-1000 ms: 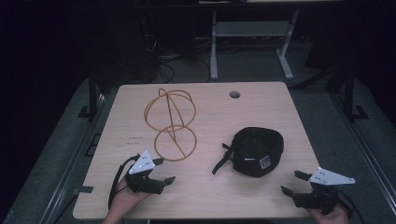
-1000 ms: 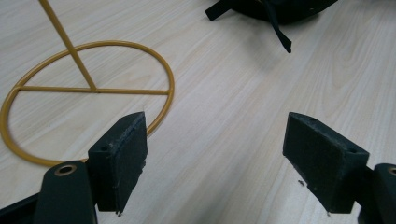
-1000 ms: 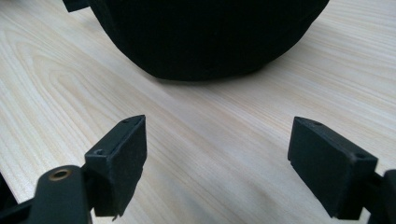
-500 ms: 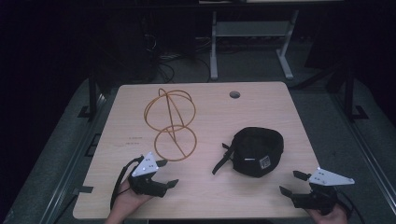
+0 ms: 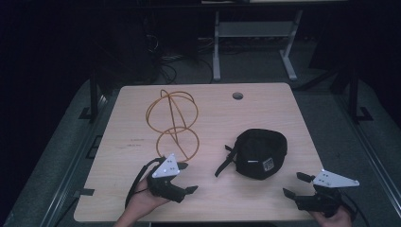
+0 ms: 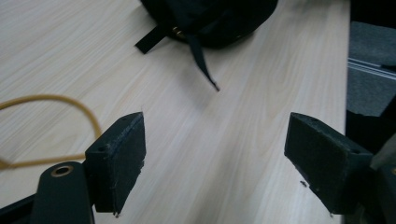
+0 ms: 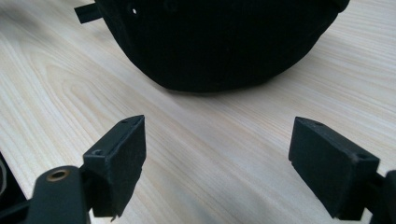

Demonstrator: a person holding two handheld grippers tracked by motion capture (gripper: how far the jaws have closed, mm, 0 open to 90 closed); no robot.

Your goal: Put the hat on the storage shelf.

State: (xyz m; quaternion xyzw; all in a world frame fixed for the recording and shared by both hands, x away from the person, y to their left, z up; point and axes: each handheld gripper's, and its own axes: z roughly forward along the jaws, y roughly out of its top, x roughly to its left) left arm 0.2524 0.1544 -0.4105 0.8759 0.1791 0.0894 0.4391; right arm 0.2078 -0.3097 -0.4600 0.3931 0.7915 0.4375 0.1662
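A black cap lies on the right half of the wooden table, its strap trailing to the left. An orange wire frame of rings stands left of centre. My left gripper is open near the front edge, just below the lower ring, pointing right toward the cap. In the left gripper view the open gripper holds nothing, with the cap ahead and orange wire at the left. My right gripper is open at the front right corner, and its own view shows the gripper a short way from the cap.
A round cable hole sits near the table's far edge. Beyond the table stand a white metal frame and cables on a dark floor. Bare wood lies between the two grippers along the front edge.
My left gripper has shifted a little to the right, toward the cap. The right gripper, cap and wire frame have stayed put.
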